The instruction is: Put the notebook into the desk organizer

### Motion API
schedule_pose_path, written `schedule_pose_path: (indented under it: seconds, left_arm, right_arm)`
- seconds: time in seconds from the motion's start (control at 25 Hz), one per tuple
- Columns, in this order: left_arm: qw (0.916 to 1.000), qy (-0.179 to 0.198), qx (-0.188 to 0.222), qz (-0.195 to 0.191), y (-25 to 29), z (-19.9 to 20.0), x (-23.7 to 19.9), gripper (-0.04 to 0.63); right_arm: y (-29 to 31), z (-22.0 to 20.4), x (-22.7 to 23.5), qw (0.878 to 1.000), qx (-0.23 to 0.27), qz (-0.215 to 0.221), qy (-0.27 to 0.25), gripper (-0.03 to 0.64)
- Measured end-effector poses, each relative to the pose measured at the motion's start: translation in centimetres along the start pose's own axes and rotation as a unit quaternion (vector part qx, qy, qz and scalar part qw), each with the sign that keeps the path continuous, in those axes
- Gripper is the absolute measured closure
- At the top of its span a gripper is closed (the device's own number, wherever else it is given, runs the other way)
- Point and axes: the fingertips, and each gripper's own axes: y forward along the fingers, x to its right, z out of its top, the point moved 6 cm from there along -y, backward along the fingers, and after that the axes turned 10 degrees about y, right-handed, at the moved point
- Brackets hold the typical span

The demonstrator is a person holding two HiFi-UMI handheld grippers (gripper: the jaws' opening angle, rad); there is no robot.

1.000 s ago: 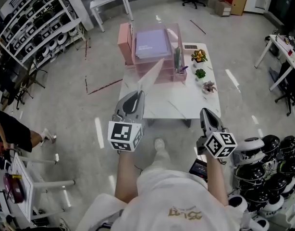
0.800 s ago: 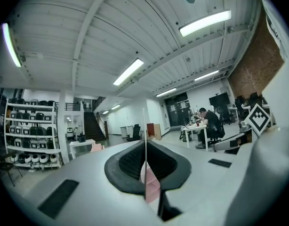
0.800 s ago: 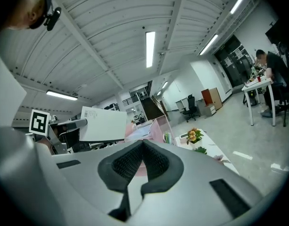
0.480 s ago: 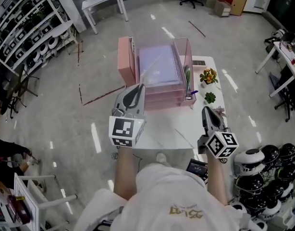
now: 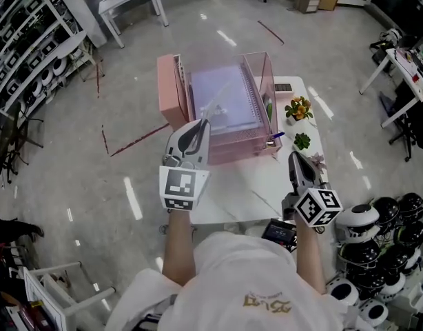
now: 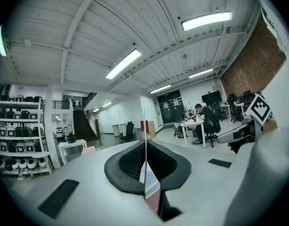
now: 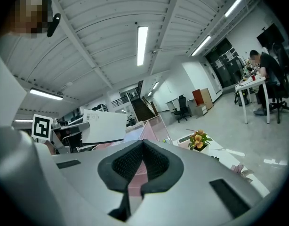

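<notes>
In the head view my left gripper (image 5: 197,125) is shut on a thin pale notebook (image 5: 215,105), which stands upright and reaches over the front of the pink desk organizer (image 5: 261,66). The left gripper view shows the notebook (image 6: 148,177) edge-on, pinched between the pads of that gripper (image 6: 145,147). A lavender pad (image 5: 229,88) lies in the organizer's top tray. My right gripper (image 5: 296,161) hovers over the table's right side, shut and empty. In the right gripper view, past that gripper (image 7: 143,147), I see the white notebook (image 7: 104,126) and the organizer (image 7: 154,125).
The organizer stands on a white table (image 5: 263,188) with small potted plants (image 5: 299,107) along its right edge. A pink box (image 5: 168,88) stands against the organizer's left side. Helmets (image 5: 394,216) crowd the floor at right, shelving (image 5: 25,54) stands at left.
The view has moved closer to the table. The left gripper has carried the notebook forward, so it now overlaps the organizer's front. The right gripper has kept its place.
</notes>
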Motion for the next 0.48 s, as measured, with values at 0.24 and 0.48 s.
schedule_pose_path:
  seconds: [0.24,0.48]
  left_arm:
    - [0.9998,0.005,-0.004,-0.018,1.3,-0.4,0.4,0.569]
    - [0.9996,-0.002,-0.014,-0.026,2.7,-1.1,0.6,0.569]
  right_arm:
    - [0.0,0.0,0.6,1.0,-0.002,-0.015,0.001,0.607]
    - [0.9,0.3,1.4,1.0,-0.002,-0.015,0.005,0.607]
